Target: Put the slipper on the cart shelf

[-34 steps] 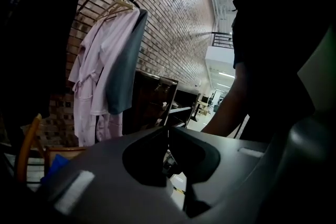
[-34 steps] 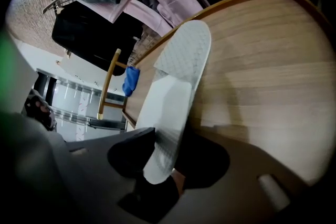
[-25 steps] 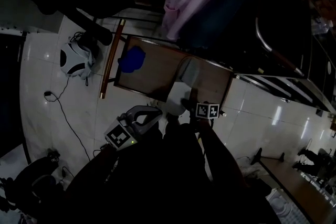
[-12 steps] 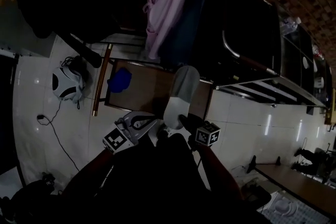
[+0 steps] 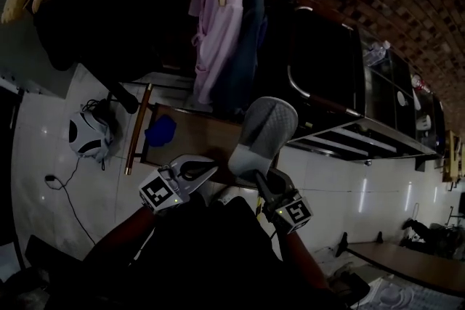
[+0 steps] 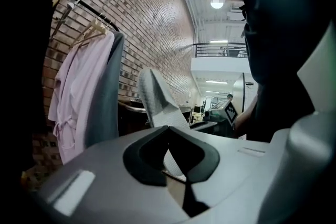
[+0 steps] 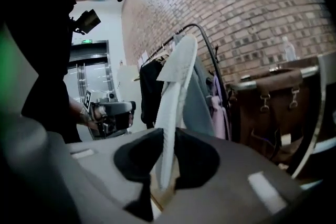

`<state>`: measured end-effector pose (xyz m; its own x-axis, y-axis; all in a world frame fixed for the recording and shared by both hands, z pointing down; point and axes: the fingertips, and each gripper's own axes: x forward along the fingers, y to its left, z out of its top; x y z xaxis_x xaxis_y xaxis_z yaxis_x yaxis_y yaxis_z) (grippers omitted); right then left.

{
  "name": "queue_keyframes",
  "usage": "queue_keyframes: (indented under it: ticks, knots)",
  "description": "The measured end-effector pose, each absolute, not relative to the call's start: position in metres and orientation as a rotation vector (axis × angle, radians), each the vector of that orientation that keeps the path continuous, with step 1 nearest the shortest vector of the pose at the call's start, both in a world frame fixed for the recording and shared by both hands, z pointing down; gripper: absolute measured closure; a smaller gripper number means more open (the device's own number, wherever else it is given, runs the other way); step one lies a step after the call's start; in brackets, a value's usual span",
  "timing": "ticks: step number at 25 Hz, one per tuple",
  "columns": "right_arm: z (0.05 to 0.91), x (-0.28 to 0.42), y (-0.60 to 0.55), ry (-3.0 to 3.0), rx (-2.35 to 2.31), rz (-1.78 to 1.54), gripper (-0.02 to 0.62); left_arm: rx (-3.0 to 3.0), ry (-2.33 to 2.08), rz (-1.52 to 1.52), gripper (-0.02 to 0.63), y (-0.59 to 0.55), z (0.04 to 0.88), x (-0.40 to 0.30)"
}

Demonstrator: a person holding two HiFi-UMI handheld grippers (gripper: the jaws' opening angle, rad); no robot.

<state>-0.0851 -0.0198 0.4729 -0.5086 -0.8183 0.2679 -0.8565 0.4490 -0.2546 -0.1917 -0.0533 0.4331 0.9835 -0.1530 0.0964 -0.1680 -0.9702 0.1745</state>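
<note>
A light grey slipper [image 5: 265,128] stands on end in the air, sole toward the head camera. My right gripper [image 5: 256,172] is shut on its lower end. In the right gripper view the slipper [image 7: 176,92] rises edge-on from between the dark pads [image 7: 194,157]. My left gripper [image 5: 211,168] hangs just left of the slipper, shut with nothing in it; its tips meet [image 6: 169,131], and the slipper [image 6: 157,99] shows beyond them. The dark cart [image 5: 323,62], with a chrome handle [image 5: 312,94] and shelf rails [image 5: 363,138], stands behind and right of the slipper.
A low wooden platform [image 5: 192,138] with a blue object [image 5: 160,131] lies on the white tile floor below the slipper. Clothes, among them a pink robe [image 5: 218,33], hang on a rack against a brick wall. A black-and-white helmet-like object [image 5: 87,138] and cables lie at the left.
My right gripper has lifted the slipper from down by the wooden platform and rolled it upright. The left gripper has risen a little. The head view now looks higher up the rack and cart.
</note>
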Motion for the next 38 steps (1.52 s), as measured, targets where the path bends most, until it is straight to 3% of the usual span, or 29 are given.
queue_keyframes:
  ticks: [9,38]
  knots:
    - [0.407,-0.087,-0.049,-2.661,1.561,0.254,0.532,2.968,-0.305,0.07,0.604,-0.076,0.409,-0.19]
    - [0.418,-0.104,-0.046,-2.624,1.569,0.282,0.532,2.964,-0.305,0.053,0.604,-0.089,0.419,-0.208]
